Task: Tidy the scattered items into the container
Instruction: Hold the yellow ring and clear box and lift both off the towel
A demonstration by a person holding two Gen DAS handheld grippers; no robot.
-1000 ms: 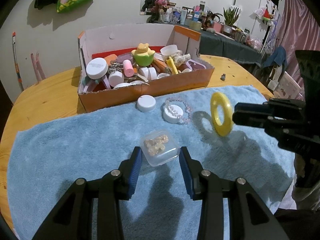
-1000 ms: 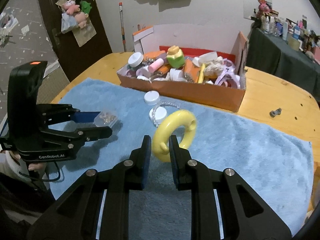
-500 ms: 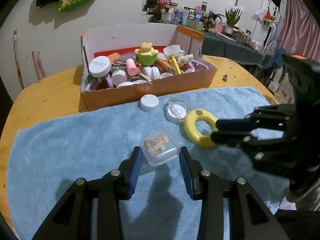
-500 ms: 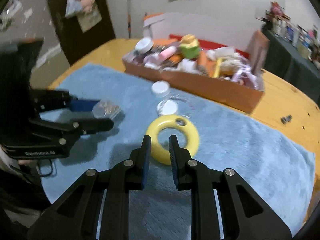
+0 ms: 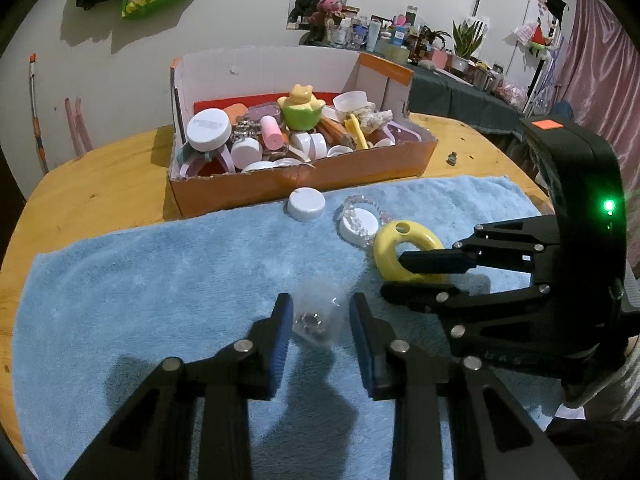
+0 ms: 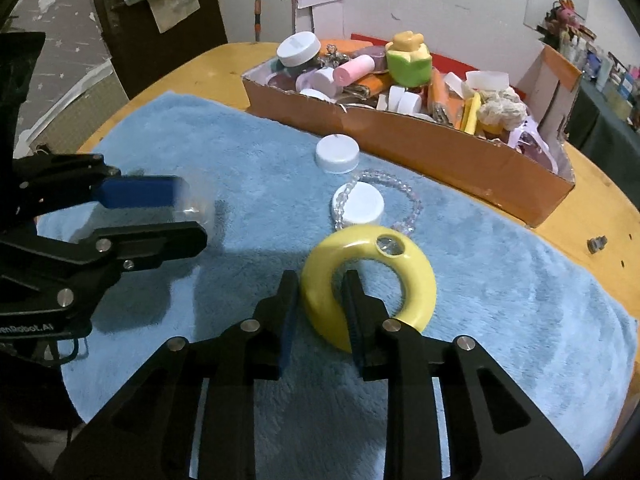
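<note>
The left gripper (image 5: 318, 322) pinches a small, light, brittle-looking clear plastic box (image 5: 316, 316) by its sides, while the right gripper (image 6: 318, 300), jaws just eased apart, loosely straddles the smooth, rigid, probably slippery yellow plastic ring (image 6: 368, 286).

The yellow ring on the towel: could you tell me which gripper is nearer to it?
Right. The right gripper straddles the yellow ring, one finger through its hole. The left gripper is off to the side, around a small clear box.

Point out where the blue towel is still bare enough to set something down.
The blue towel is bare on the side away from the yellow ring, between the cardboard box and the left claw. It is crowded around the white cap, the bead bracelet and the ring.
</note>
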